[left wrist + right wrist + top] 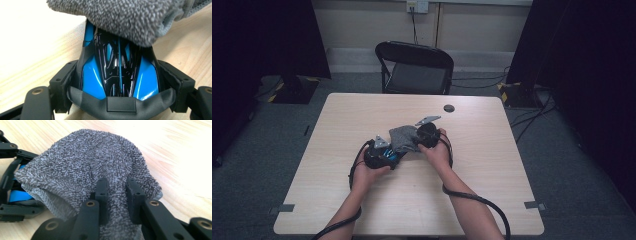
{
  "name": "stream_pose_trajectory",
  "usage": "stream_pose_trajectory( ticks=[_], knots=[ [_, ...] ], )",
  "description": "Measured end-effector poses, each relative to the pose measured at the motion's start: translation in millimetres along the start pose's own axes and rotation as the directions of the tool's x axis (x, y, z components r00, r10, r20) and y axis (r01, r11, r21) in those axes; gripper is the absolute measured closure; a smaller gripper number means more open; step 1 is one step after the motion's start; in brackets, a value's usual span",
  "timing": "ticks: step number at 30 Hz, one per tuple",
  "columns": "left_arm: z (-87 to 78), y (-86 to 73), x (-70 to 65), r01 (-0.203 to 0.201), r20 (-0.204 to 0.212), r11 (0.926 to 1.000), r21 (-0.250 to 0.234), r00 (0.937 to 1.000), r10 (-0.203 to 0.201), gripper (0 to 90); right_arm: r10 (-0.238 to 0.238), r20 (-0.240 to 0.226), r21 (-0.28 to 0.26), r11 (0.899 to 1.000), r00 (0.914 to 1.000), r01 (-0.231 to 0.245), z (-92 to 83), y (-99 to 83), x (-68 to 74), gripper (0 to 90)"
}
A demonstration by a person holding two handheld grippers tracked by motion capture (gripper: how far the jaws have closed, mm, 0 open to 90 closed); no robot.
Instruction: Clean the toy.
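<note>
High view, frame centre | left claw (120,75) pinching blue-black toy car (117,67) | right claw (117,192) pinching grey cloth (87,167) draped over car | desk (362,115)

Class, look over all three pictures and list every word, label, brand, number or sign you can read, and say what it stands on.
None: no readable text in any view.
The blue and black glossy object between the left gripper's jaws bears only shapes and lines, no letters.
The grey terry cloth in the right gripper's jaws shows no tag.
The wall outlet is too small to show any marking.
</note>
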State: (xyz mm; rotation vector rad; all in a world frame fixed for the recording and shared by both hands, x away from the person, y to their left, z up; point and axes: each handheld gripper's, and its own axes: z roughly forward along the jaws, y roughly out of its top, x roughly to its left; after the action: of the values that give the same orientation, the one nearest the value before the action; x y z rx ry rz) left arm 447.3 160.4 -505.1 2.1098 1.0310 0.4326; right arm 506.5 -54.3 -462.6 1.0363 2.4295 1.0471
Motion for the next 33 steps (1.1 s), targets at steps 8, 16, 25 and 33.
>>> stream_pose_trajectory(
  ticks=[8,16,25,33],
  knots=[
    [-0.1,0.1,0.1,-0.002,0.000,1.0000,0.000,1.0000,0.002,24.3,0.007,0.026,0.007,1.000,0.9996,-0.007,-3.1,-3.1,-9.8,74.5],
    [0.0,0.0,0.0,0.000,0.000,1.0000,0.000,1.0000,0.000,24.3,0.018,0.051,0.017,1.000,0.9985,-0.019,-7.1,-8.8,-20.6,74.5],
    [0.0,0.0,0.0,0.000,0.000,1.0000,0.000,1.0000,0.000,24.3,0.032,0.064,0.019,0.999,0.9974,-0.033,-9.6,-12.9,-30.4,74.5],
    [0.0,0.0,0.0,0.000,0.000,1.0000,0.000,1.0000,0.000,24.3,0.041,0.073,0.019,0.999,0.9965,-0.042,-13.8,-18.6,-37.2,74.5]
  ],
)
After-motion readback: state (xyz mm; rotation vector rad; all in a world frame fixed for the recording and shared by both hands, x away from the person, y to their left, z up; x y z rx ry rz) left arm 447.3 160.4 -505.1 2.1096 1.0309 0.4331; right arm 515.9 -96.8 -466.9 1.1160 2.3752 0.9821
